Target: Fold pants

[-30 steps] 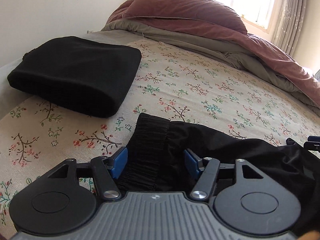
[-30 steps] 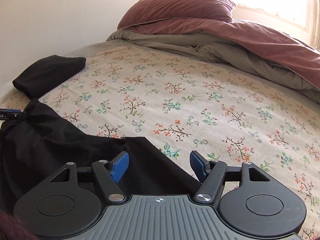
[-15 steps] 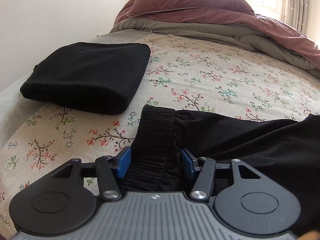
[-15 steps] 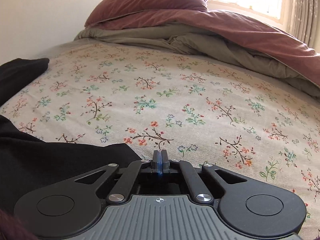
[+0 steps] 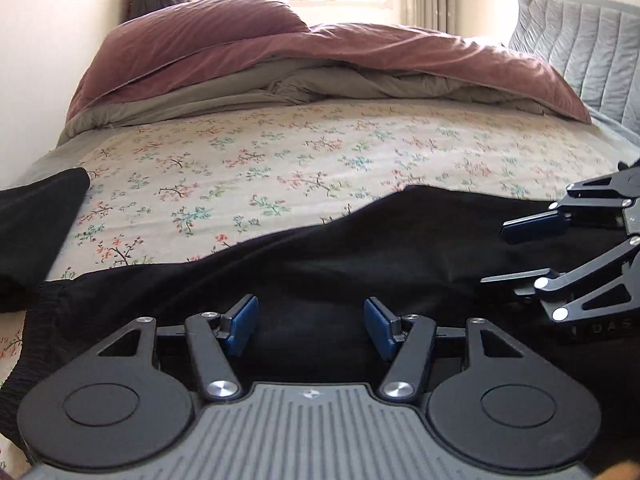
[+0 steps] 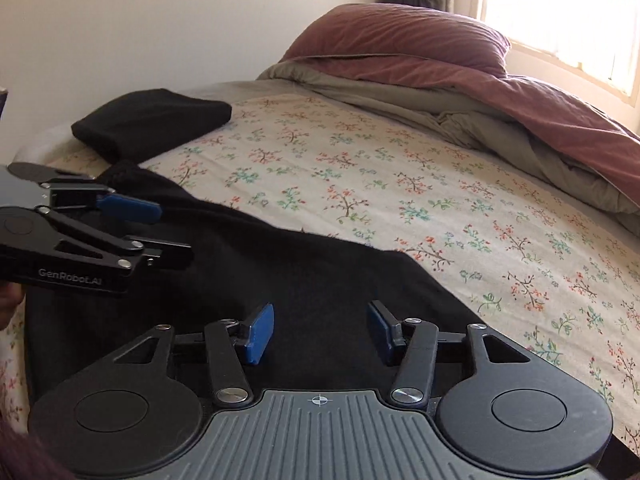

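Black pants [image 5: 360, 256] lie stretched across the near part of the floral bed sheet [image 5: 320, 160], with the ribbed waistband [image 5: 44, 320] at the left. They also show in the right wrist view [image 6: 280, 272]. My left gripper [image 5: 310, 324] is open, its blue pads apart just above the black fabric, holding nothing. My right gripper [image 6: 320, 332] is open above the pants as well. Each gripper shows in the other's view, the right one [image 5: 520, 252] at the right edge and the left one [image 6: 160, 232] at the left, both open.
A folded black garment [image 6: 152, 120] lies at the bed's left edge; it also shows in the left wrist view [image 5: 36, 216]. A maroon pillow [image 5: 192, 32] and a bunched maroon and grey duvet [image 5: 400, 68] fill the bed's far end. A grey quilted cushion [image 5: 580, 40] stands far right.
Both grippers have let go of the pants and opened; the right one was shut half a second ago. Both have turned towards each other over the laid-out fabric.
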{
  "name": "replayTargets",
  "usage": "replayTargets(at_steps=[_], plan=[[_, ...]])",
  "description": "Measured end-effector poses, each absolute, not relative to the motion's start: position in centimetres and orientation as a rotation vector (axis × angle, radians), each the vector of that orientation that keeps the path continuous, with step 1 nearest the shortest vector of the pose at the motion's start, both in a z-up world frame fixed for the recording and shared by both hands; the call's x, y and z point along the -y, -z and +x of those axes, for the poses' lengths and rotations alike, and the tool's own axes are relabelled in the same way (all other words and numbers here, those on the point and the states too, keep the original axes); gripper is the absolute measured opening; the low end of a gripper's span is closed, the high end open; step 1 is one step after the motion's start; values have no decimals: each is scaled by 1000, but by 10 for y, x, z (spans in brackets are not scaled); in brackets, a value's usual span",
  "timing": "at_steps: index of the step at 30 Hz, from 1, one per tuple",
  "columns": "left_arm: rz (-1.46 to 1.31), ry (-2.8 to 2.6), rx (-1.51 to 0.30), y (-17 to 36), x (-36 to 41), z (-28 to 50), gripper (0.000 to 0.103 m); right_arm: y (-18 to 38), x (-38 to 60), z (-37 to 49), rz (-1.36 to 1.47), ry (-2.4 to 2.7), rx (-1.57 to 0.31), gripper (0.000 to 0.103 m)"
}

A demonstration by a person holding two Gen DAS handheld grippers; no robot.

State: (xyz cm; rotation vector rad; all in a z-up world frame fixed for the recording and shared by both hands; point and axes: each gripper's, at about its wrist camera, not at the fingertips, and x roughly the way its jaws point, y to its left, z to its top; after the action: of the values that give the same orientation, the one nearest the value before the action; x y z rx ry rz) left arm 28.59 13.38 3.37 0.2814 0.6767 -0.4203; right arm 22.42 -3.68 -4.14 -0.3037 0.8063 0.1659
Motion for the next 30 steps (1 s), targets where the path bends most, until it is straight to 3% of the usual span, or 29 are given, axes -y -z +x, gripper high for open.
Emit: replayTargets(at_steps=[2,4,7,12,17,27,30], plan=[[345,416,-680,-22,-141,278,73,57,43,200,-351,-159,-862,56],[335,379,-677,-20,-160,276,78,60,63,170,-345,-149,-876,65],[283,279,-700,-25,-183,276,77,48,102,129,-317,-104,-879,70],[185,429,-697,-55,-144,237,74,16,133,93,-235,-16,-885,70],[393,619,-721,-34,-75,185,74,17,120,73,-213,-70,-932,70],[446,544,-921,-30,-88,174,75,12,173,-6,-147,31,-1085,72],[456,543,-890,-42,-75,161,73,1,180,-16,-170,73,-1115,72]])
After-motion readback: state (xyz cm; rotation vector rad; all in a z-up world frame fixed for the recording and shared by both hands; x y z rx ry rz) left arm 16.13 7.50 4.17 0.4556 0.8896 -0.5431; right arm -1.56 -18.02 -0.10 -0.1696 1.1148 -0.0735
